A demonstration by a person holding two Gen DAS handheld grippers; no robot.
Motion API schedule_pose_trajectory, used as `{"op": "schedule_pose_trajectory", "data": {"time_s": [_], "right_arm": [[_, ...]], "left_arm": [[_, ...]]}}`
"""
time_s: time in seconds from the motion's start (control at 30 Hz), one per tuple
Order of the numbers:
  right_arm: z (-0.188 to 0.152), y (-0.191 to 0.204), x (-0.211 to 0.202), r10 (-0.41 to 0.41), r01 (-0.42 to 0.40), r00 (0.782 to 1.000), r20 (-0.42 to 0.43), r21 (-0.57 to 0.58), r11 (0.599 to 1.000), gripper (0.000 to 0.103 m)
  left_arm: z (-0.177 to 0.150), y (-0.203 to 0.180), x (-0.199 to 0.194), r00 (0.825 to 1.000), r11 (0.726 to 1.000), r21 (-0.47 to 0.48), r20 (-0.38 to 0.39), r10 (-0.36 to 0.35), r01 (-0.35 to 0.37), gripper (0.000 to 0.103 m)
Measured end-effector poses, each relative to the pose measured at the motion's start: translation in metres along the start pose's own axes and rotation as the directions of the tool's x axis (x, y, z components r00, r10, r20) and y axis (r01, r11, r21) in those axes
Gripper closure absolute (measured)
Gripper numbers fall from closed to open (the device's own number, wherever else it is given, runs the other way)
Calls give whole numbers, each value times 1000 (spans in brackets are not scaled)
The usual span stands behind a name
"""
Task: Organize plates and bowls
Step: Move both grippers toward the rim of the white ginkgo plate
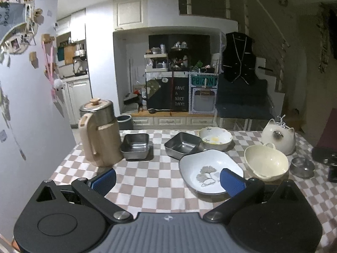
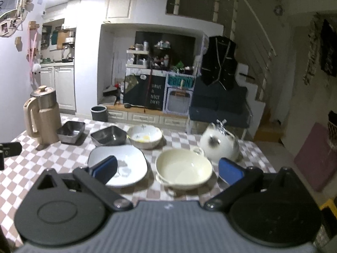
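Both grippers are hovering over the checkered table (image 1: 147, 181), fingers spread wide apart and holding nothing. The left gripper (image 1: 168, 180) is hanging beside the white plate (image 1: 206, 170). The right gripper (image 2: 168, 169) is hanging over the cream bowl (image 2: 183, 168), which is sitting just right of that plate. Two metal trays (image 1: 135, 145) and a stained bowl (image 1: 215, 140) are sitting farther back, near a beige jug (image 1: 99, 135).

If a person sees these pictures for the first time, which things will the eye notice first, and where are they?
Most striking is the checkered tablecloth covered with dishes: a white leaf-print plate at the centre front, with a cream bowl to its right. A tall beige jug stands at the far left, beside two square steel containers. The left gripper and the right gripper both hang open over the near edge.
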State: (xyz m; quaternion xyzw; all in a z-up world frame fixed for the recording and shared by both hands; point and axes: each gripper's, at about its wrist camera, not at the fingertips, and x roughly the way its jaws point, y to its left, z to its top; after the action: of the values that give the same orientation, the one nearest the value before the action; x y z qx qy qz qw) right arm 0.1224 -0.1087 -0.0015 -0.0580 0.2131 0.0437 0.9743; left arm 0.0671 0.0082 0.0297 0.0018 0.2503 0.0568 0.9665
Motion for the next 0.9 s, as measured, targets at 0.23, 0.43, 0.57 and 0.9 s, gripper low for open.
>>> {"op": "schedule_pose_trajectory", "data": {"time_s": [0.23, 0.43, 0.57, 0.9], "right_arm": [[17, 4, 24, 26, -25, 999, 39, -24, 999, 0], [25, 9, 59, 42, -38, 997, 71, -61, 997, 0], [25, 10, 83, 40, -35, 997, 67, -70, 997, 0], [25, 18, 130, 72, -70, 997, 30, -40, 997, 0]], "left_arm": [[13, -10, 36, 1000, 1000, 12, -12, 28, -28, 0], [21, -7, 72, 998, 999, -26, -50, 27, -29, 0], [24, -8, 102, 997, 998, -47, -74, 31, -35, 0], [20, -5, 171, 986, 991, -114, -163, 44, -63, 0]]}}
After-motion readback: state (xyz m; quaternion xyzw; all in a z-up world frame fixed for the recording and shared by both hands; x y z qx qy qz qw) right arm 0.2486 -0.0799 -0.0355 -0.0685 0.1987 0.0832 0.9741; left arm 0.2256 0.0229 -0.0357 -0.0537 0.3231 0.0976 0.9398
